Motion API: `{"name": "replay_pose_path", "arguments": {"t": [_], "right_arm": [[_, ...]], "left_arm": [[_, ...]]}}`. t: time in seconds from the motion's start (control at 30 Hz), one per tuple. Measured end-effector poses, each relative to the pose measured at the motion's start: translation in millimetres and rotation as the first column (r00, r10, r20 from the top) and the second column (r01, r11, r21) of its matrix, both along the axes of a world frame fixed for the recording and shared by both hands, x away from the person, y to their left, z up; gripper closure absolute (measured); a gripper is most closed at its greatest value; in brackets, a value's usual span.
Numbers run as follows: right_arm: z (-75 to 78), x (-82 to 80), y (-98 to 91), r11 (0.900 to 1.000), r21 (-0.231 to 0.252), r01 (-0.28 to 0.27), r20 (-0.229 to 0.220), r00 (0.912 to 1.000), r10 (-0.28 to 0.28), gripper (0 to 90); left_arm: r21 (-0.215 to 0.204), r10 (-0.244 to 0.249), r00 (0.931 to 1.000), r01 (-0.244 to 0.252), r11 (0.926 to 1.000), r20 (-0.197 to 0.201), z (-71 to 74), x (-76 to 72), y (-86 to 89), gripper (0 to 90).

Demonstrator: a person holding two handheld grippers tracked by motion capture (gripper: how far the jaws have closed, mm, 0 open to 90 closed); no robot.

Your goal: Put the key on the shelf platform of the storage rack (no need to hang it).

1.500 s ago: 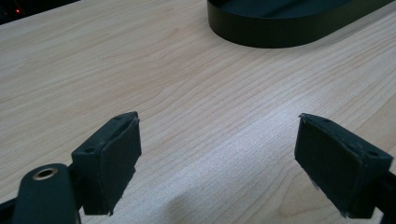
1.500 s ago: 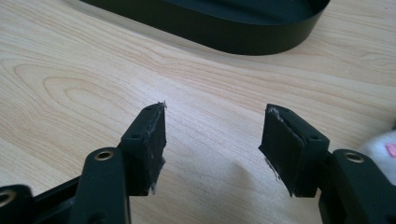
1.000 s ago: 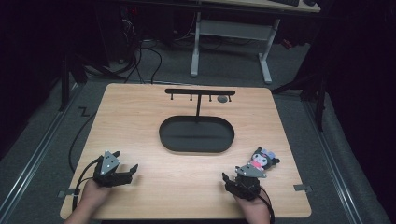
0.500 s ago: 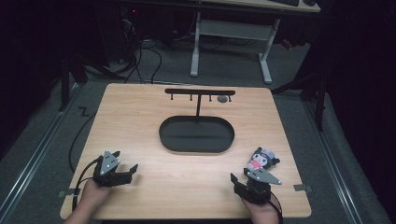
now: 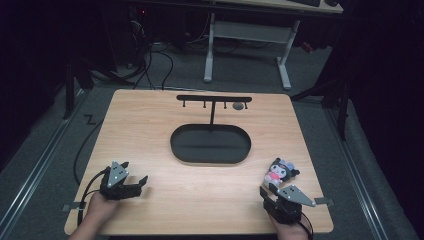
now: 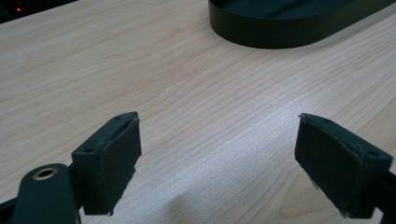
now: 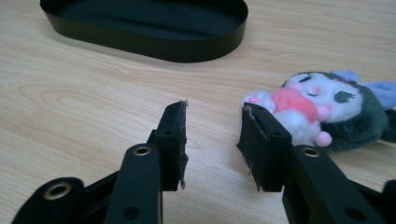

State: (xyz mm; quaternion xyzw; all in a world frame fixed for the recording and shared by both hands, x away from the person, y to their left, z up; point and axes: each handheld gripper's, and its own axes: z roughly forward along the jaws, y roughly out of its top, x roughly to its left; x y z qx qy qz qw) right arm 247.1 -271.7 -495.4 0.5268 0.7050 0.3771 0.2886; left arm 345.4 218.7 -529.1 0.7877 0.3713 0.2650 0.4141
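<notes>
A small plush toy (image 5: 280, 170), dark grey with a white face and a pink patch, lies on the wooden table (image 5: 150, 130) near its right front corner. My right gripper (image 5: 272, 193) sits just in front of it at the table's near edge. In the right gripper view the plush toy (image 7: 327, 109) lies to the right of the right gripper (image 7: 212, 112), beside the right-hand jaw. Those jaws have just been closing, with only bare wood between them. My left gripper (image 5: 135, 175) rests at the front left, and in its own view the left gripper (image 6: 219, 126) stands wide open over bare wood.
A black oval tray (image 5: 210, 160) sits mid-table, with its wall also in view as the tray (image 7: 187, 51) and the tray (image 6: 280, 39). Behind it stands a black T-shaped hook rack (image 5: 214, 99). A desk frame and cables lie on the floor beyond the table.
My right gripper has moved to the right along the near edge and its jaws have narrowed. The plush toy and the left gripper have stayed put.
</notes>
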Motion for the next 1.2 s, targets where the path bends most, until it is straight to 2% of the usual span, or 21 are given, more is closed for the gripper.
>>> {"name": "replay_pose_path", "arguments": {"t": [0.23, 0.6, 0.73, 0.87, 1.2], "right_arm": [[-2.9, 2.9, 1.4, 0.9999, -0.016, -0.002, -0.018, 0.9998, 0.002, 63.6], [-3.8, 2.5, -9.2, 0.9995, -0.013, 0.029, -0.031, 0.9991, -0.029, 89.9], [-4.3, 3.3, -14.2, 0.9986, -0.008, 0.052, -0.037, 0.9980, -0.052, 90.0], [-9.3, 6.0, -13.9, 0.9974, -0.019, 0.070, -0.062, 0.9955, -0.071, 90.0], [-10.5, 16.8, -10.7, 0.9964, -0.019, 0.083, -0.048, 0.9954, -0.083, 89.7]], "left_arm": [[0.001, 0.000, 1.0000, 0.000, 1.0000, -0.001, 0.0, 0.2, 0.0, 15.4], [-0.001, 0.005, 1.0000, -0.005, 1.0000, -0.002, 0.3, 1.4, -0.8, 15.4], [-0.001, 0.004, 1.0000, -0.004, 1.0000, -0.003, 0.3, 1.5, -0.9, 15.4], [0.003, 0.003, 1.0000, -0.003, 1.0000, -0.004, 0.3, 1.6, -1.2, 15.4], [0.004, 0.000, 1.0000, 0.000, 1.0000, -0.002, 0.1, 0.6, -0.9, 15.4]]}}
